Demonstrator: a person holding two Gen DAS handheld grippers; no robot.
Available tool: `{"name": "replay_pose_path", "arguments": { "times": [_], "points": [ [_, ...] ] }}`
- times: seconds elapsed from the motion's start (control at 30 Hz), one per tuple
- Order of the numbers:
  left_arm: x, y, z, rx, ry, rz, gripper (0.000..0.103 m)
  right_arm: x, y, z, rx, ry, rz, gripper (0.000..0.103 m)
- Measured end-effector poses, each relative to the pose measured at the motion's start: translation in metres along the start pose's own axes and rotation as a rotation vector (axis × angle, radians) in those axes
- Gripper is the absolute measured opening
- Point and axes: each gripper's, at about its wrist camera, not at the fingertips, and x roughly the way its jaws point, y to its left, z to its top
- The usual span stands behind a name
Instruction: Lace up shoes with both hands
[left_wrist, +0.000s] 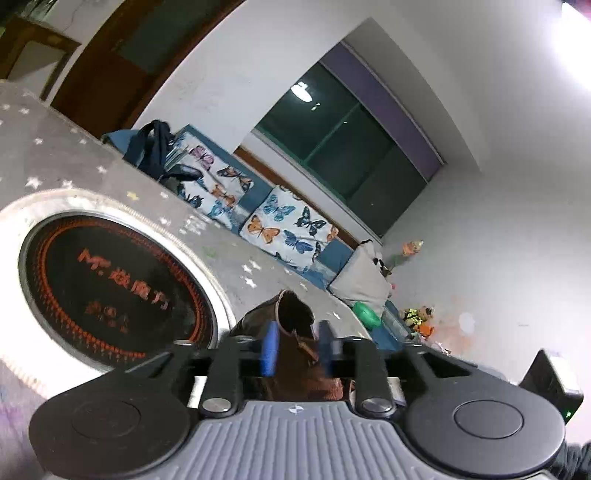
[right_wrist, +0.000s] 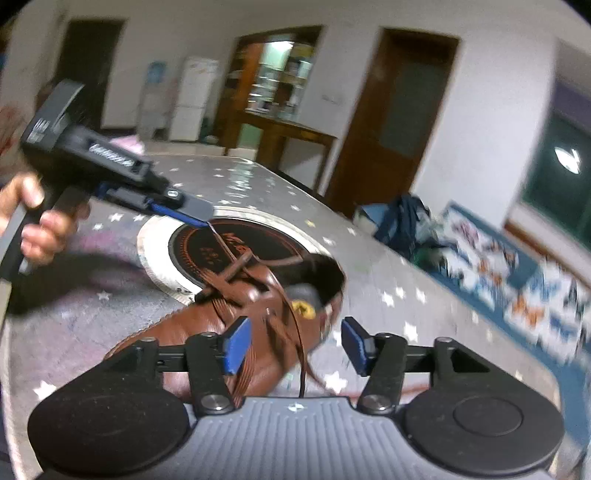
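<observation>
On a grey tablecloth (right_wrist: 369, 258) scattered with white stars, a brown leather shoe (right_wrist: 207, 325) lies just at the 5 o'clock edge of a round black cooktop (right_wrist: 236, 247) set in a pale ring, its dark opening turned toward 1 o'clock in the right wrist view. Inside that opening only a grey insole with a yellow badge (right_wrist: 303, 308) can be made out. The right gripper (right_wrist: 291, 345) hangs over the shoe's tongue, blue pads spread wide, with loose ends of the brown lace (right_wrist: 295, 332) trailing between them, touched by neither pad. At 10 o'clock in the same view a hand (right_wrist: 33, 221) steers the left gripper (right_wrist: 201, 221), whose tips meet a taut strand of lace rising from the knot; whether they pinch it is unclear there. In the left wrist view, its blurred blue pads (left_wrist: 271, 350) stand apart either side of the shoe's heel collar. Beyond the table, at 3 o'clock, a butterfly-print bench cushion (right_wrist: 517, 288) runs under a dark window.
</observation>
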Motion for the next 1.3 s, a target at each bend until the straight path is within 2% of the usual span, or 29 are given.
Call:
{"name": "replay_pose_path", "arguments": {
  "times": [0.03,0.1,0.37,0.5,0.83,0.9,1.0,1.07,1.3],
  "points": [
    [0.001,0.000,-0.003,-0.007,0.007,0.004,0.036,-0.003,-0.003,-0.004,0.028,0.006,-0.003,0.077],
    [0.005,-0.002,-0.007,-0.011,0.016,0.003,0.036,-0.007,-0.006,-0.013,0.080,0.027,-0.011,0.083],
    [0.024,-0.004,-0.013,-0.056,-0.006,0.000,0.034,-0.006,-0.013,-0.049,0.229,0.115,-0.012,0.087],
    [0.027,0.001,-0.014,-0.095,-0.015,-0.007,0.024,-0.004,-0.015,-0.061,0.299,0.134,-0.005,0.090],
    [0.025,0.002,-0.018,-0.122,-0.031,-0.003,0.023,0.003,-0.013,-0.068,0.372,0.159,0.001,0.097],
    [0.024,0.000,-0.018,-0.114,-0.034,-0.004,0.014,0.004,-0.013,-0.069,0.380,0.163,0.000,0.098],
    [0.024,-0.004,-0.018,-0.091,-0.036,-0.001,0.008,0.006,-0.012,-0.070,0.392,0.169,-0.002,0.100],
    [0.024,-0.009,-0.018,-0.059,-0.035,0.017,0.008,0.008,-0.012,-0.071,0.402,0.177,-0.007,0.103],
    [0.019,-0.033,-0.016,0.104,-0.035,0.110,0.007,0.014,-0.009,-0.070,0.401,0.185,-0.021,0.103]
  ]
}}
